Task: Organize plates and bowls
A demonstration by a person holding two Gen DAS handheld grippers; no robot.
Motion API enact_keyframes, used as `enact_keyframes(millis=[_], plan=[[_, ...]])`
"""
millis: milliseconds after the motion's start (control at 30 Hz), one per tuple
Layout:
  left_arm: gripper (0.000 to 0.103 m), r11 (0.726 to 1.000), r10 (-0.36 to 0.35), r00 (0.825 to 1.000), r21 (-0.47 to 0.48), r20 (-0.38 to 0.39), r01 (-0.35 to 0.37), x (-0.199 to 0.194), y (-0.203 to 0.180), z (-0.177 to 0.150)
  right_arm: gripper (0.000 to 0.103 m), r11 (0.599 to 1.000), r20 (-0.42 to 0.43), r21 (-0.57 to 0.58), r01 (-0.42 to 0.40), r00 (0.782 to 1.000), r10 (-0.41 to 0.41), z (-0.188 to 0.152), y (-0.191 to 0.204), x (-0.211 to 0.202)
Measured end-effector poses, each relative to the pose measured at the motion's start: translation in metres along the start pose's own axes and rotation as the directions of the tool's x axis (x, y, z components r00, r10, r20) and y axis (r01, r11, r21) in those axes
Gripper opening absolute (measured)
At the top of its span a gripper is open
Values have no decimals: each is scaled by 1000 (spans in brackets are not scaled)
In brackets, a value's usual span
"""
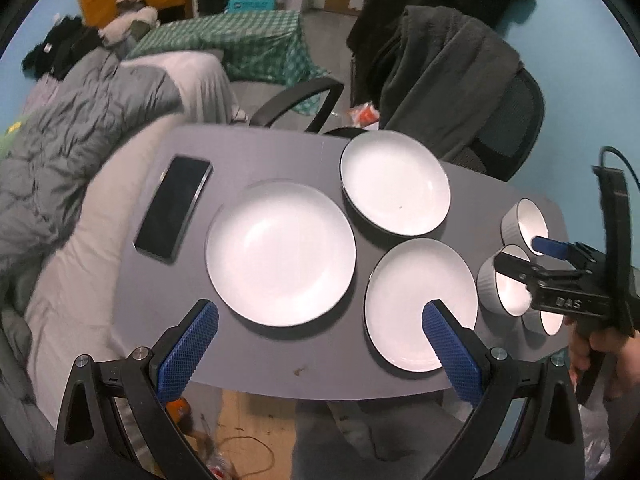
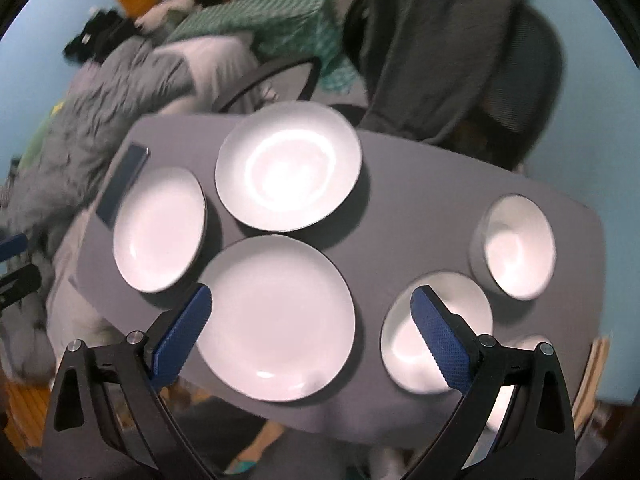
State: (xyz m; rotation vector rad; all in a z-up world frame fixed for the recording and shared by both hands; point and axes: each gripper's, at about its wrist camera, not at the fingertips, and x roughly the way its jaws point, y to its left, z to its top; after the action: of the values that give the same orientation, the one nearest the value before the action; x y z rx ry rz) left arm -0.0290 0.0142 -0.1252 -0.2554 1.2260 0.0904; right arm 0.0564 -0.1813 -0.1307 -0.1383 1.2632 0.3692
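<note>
Here near plate (image 2: 276,316) lies between wide right gripper (image 2: 310,322) jaws

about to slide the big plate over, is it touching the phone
Apart. The left wrist view shows a clear strip of grey table between the big plate and the phone beside it.

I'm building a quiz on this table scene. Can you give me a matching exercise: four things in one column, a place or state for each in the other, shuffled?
Things:
1. phone
2. largest plate
3. small bowls
4. left gripper

Places or states:
A. clustered at the table's right end
B. open, holding nothing
C. dark screen, lying at the table's left end
D. between the phone and the two other plates

Pairs: 1-C, 2-D, 3-A, 4-B
</note>
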Motion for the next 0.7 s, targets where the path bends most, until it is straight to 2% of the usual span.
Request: enact_keyframes(millis=[133,267,400,567,633,700], plan=[[103,998,1,1000,-63,-27,-3,21,-4,-12,92,995,-60,-96,-10,998,4,7,-3,31],[103,987,-19,998,-162,-60,9,45,-6,-26,90,981,-130,-186,-61,991,37,14,-1,59],[101,967,-17,995,-257,-95,-8,70,-9,-39,80,961,-209,-268,-72,978,15,17,3,86],[97,948,-3,992,-316,-126,-37,94,-16,-47,69,943,-285,-315,-106,958,12,16,0,107],[88,945,1,989,-323,-147,-49,102,-19,-50,63,941,-305,-315,-124,952,24,15,-2,111],[82,941,0,985,-335,-170,-57,112,-21,-55,50,939,-329,-316,-136,944,25,14,-3,116]])
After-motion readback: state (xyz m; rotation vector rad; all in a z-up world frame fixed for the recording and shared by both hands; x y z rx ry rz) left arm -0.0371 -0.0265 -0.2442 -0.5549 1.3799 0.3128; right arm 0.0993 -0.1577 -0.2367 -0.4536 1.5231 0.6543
